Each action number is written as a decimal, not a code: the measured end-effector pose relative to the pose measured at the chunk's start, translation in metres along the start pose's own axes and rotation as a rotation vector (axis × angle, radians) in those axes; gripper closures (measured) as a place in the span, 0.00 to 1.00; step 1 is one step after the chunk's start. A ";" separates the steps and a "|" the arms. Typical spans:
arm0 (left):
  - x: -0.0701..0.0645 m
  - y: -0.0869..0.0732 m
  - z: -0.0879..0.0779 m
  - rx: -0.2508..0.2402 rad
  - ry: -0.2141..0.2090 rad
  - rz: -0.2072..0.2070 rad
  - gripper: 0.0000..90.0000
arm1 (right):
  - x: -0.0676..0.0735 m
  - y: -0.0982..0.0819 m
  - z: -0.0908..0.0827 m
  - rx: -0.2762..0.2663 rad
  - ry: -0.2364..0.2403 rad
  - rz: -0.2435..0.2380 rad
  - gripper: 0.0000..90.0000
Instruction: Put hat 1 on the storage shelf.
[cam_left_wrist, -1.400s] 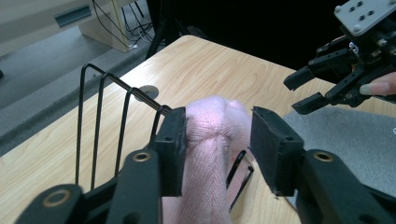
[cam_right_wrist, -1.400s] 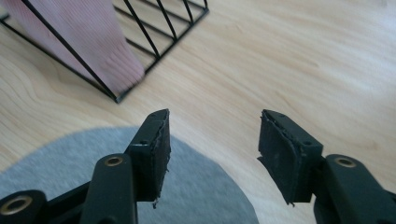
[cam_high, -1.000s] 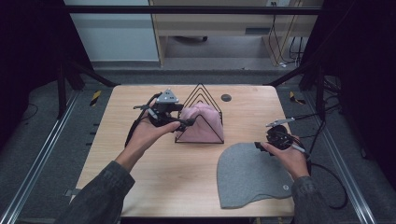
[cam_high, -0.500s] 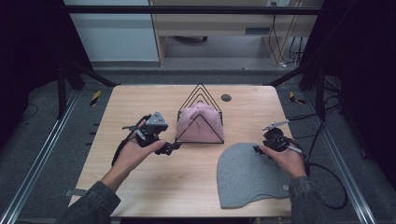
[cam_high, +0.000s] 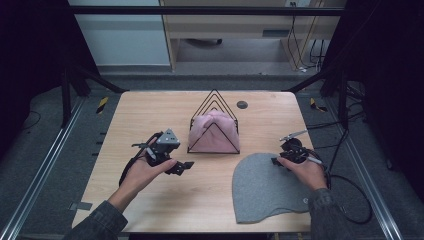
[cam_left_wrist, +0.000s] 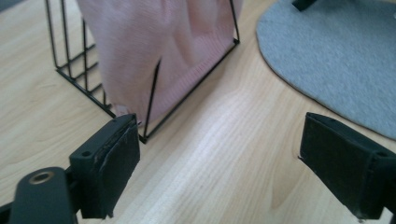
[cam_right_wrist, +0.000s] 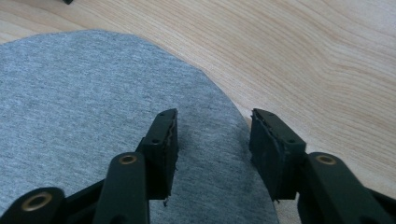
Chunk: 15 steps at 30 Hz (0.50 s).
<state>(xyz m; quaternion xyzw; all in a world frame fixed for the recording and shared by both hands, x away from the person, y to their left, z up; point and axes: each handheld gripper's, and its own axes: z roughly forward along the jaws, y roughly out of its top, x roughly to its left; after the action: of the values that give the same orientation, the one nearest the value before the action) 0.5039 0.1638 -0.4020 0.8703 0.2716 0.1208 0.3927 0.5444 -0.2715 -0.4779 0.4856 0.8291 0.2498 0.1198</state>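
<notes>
Left gripper has pulled back from the wire rack toward the person and dropped low over bare table, jaws wide apart with nothing between them; the pink hat sits draped inside the rack. Count: two hats (one pink, one grey hat lying flat at the table's near right), one triangular rack, one small dark disc on the far side, and no readable writing. Right gripper is held low by the right hand at the grey hat's far-right edge, jaws have just been closing and straddle the fabric rim, pads not yet pressing it.
</notes>
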 end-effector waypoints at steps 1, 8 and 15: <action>0.000 0.000 0.000 -0.008 -0.001 -0.008 0.14 | 0.000 0.000 0.000 0.007 0.002 0.004 0.59; -0.001 -0.001 0.001 -0.001 -0.011 -0.009 0.14 | 0.001 0.001 0.001 0.029 0.006 -0.023 0.71; -0.001 -0.006 0.003 0.013 -0.018 -0.014 0.14 | 0.002 0.001 0.000 0.038 0.011 -0.032 0.82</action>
<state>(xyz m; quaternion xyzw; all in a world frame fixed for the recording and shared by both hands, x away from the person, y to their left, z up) 0.5016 0.1645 -0.4088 0.8719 0.2749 0.1087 0.3904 0.5436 -0.2691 -0.4772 0.4730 0.8421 0.2347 0.1100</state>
